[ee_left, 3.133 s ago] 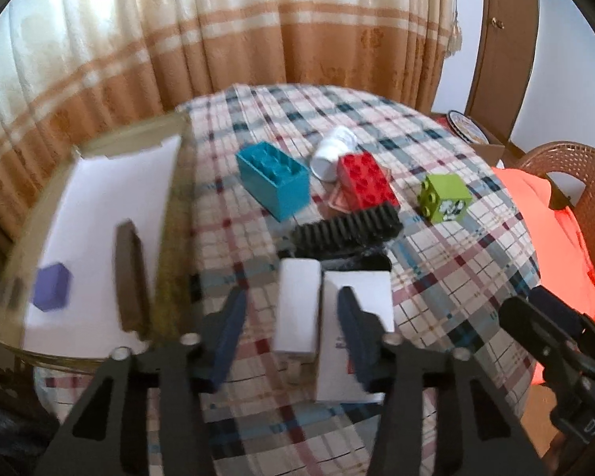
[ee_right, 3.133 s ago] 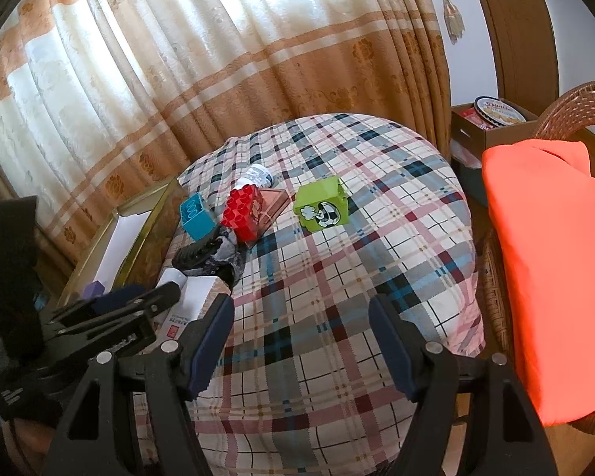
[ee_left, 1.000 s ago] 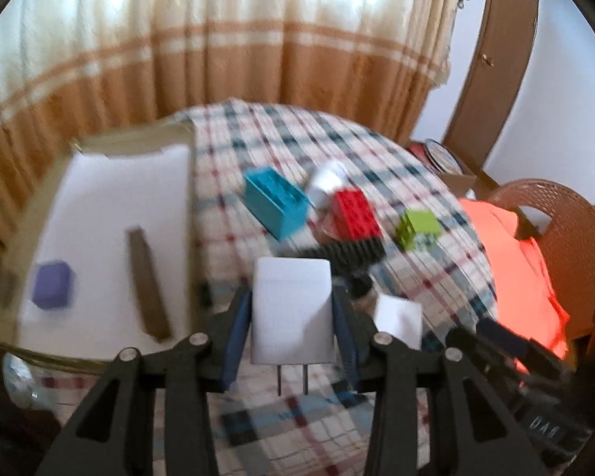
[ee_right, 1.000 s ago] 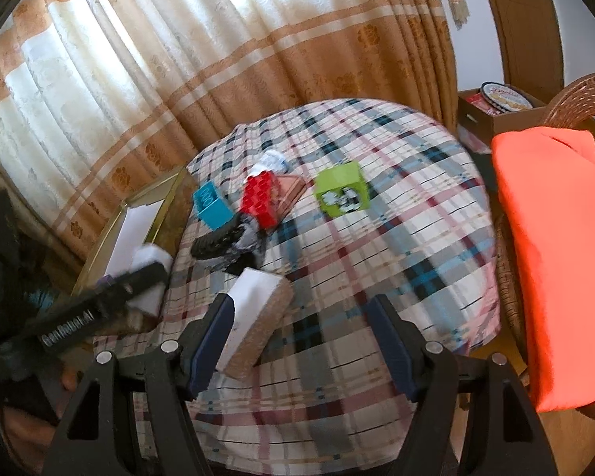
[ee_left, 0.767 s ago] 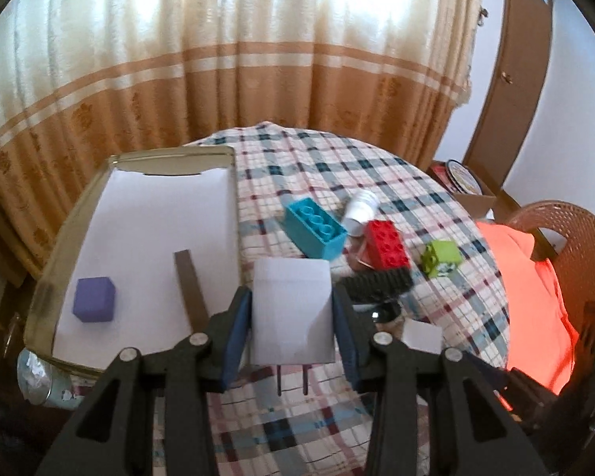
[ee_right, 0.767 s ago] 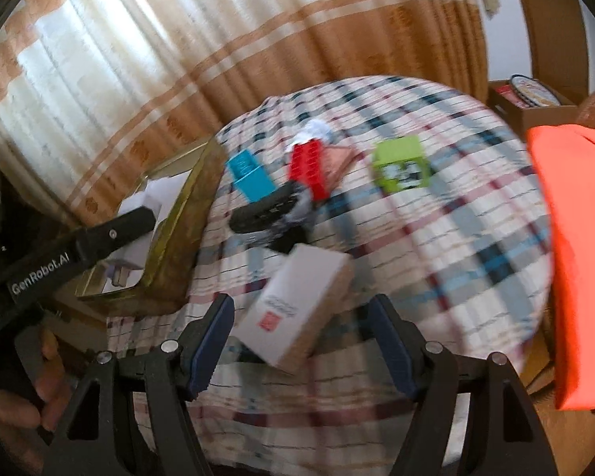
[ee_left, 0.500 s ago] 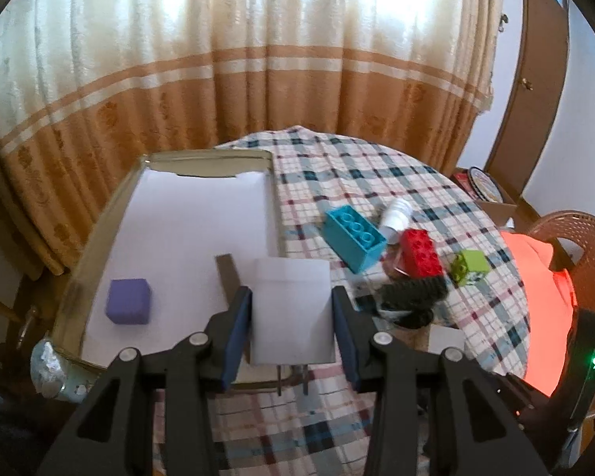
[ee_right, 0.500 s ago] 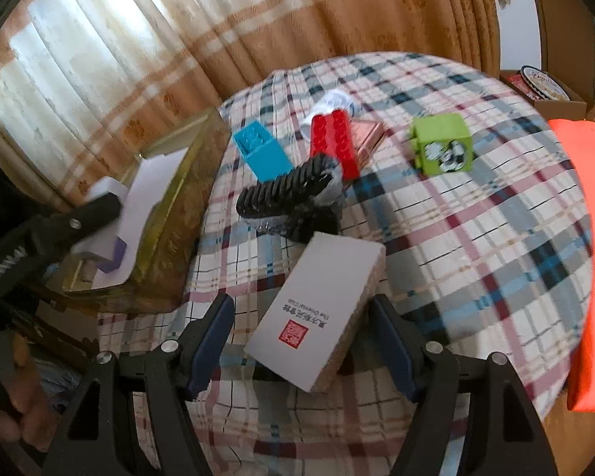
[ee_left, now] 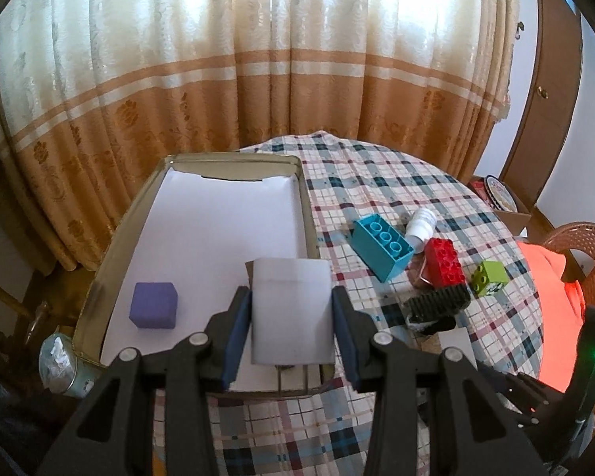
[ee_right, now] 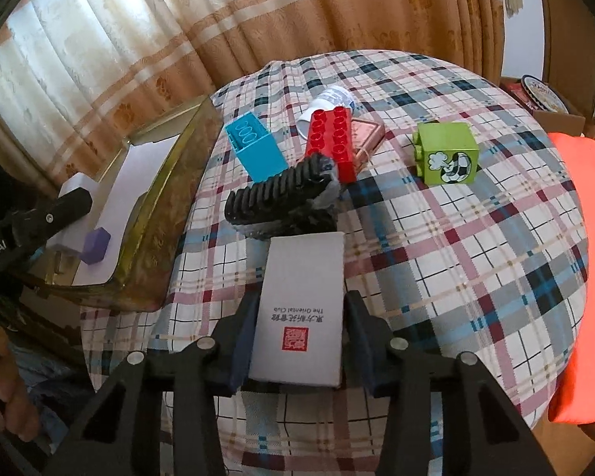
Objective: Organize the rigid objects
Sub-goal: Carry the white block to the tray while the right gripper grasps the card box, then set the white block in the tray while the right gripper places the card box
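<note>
My left gripper (ee_left: 291,315) is shut on a white plug adapter (ee_left: 291,309) and holds it over the near right part of the paper-lined gold tray (ee_left: 234,158). A purple cube (ee_left: 153,305) lies in the tray. My right gripper (ee_right: 300,341) has its jaws against both sides of a white box (ee_right: 301,309) with a red stamp, which lies on the plaid table (ee_right: 456,238). The left gripper with the adapter also shows at the left of the right wrist view (ee_right: 69,206).
On the table lie a teal brick (ee_right: 254,146), a red brick (ee_right: 333,139), a green cube (ee_right: 446,154), a black comb-like piece (ee_right: 281,194), a white cup (ee_right: 329,101) and a pink case (ee_right: 367,133). An orange cushion (ee_right: 587,277) lies on the chair at right.
My left gripper has carried the adapter up and left from the table to above the tray. My right gripper has moved in and closed around the white box.
</note>
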Tool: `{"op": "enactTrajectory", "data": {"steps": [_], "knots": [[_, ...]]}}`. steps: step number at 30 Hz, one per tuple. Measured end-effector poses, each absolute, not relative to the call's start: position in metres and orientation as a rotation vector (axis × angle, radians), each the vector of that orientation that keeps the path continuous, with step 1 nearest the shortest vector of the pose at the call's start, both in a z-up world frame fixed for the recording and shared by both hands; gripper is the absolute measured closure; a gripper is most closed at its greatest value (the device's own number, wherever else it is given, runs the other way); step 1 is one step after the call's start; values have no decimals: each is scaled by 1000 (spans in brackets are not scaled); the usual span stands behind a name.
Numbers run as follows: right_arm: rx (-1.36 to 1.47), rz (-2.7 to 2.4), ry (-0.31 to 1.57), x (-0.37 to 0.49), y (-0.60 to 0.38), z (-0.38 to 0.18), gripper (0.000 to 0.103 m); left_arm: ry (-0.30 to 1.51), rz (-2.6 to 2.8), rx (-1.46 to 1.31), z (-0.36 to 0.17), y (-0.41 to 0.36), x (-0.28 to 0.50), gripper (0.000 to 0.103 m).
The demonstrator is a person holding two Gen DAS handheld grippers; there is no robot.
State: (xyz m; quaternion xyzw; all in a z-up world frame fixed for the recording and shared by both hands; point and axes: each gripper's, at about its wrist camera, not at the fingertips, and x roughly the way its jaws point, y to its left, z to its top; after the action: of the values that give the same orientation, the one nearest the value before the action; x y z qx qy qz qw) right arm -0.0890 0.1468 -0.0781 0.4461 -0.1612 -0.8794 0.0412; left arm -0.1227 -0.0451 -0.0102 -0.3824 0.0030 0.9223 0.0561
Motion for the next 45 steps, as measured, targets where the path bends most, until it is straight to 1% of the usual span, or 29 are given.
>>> {"op": "enactTrajectory", "data": {"steps": [7,12,18,23,33,45], "knots": [[1221,-2751,-392,-81,138,-43,60,-37,2795,-1156,-7,-52,-124,63],[1153,-2746,-417,-80,137,-27,60,-44,2805,-1161,-7,-59,-124,63],[1014,-2736,-367,-90,115,6,59,-64,2840,-1158,-3,-72,-129,63],[945,-2721,-334,-105,92,20,59,-69,2894,-1140,4,-88,-135,63],[907,-2684,-272,-133,49,27,59,-55,3012,-1155,5,-121,-150,63],[969,-2657,-226,-159,25,7,59,-13,3057,-1227,-9,-133,-165,63]]}}
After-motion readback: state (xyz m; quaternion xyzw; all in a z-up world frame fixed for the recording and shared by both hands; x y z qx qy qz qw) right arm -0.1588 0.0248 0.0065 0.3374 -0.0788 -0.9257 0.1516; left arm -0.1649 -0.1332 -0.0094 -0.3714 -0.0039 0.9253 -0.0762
